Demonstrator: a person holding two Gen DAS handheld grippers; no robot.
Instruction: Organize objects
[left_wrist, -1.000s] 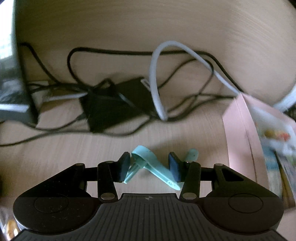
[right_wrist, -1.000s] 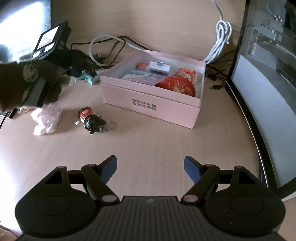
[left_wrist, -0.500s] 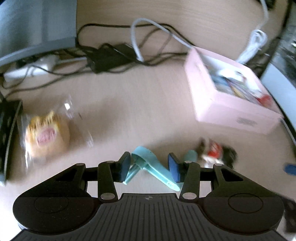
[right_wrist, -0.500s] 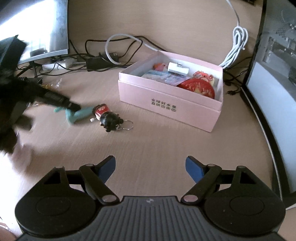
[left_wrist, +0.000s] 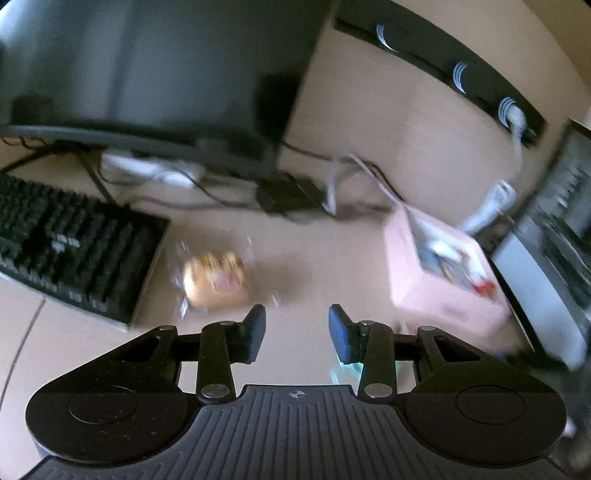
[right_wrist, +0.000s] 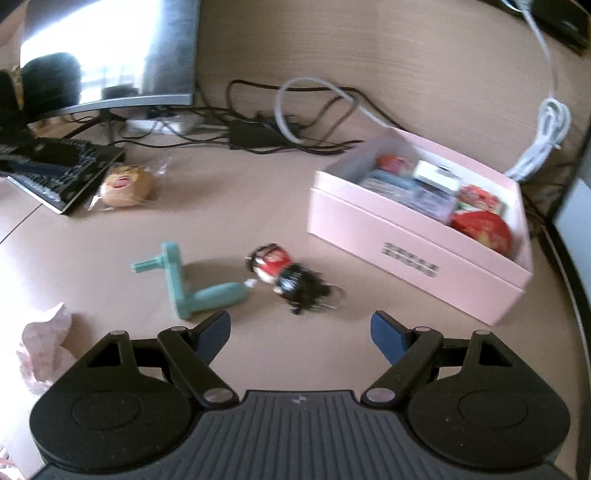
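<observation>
A teal crank handle (right_wrist: 184, 286) lies on the desk next to a black-and-red doll keychain (right_wrist: 290, 277). A sliver of the handle shows under my left gripper's right finger (left_wrist: 345, 369). My left gripper (left_wrist: 297, 334) is open and empty, raised above the desk. My right gripper (right_wrist: 301, 334) is open and empty, just in front of the handle and the keychain. A pink open box (right_wrist: 417, 236) holding several small items stands to the right; it also shows, blurred, in the left wrist view (left_wrist: 443, 273).
A wrapped bun (right_wrist: 125, 184) (left_wrist: 214, 282) lies by a black keyboard (left_wrist: 70, 243) (right_wrist: 55, 170). A monitor (left_wrist: 147, 74), a black adapter (right_wrist: 255, 134) and tangled cables sit at the back. A crumpled pink wrapper (right_wrist: 44, 350) lies at left. A second screen (left_wrist: 546, 280) stands at right.
My left gripper has opened, let go of the teal handle beside the keychain, and pulled up and back. The right gripper has moved closer to the handle and keychain.
</observation>
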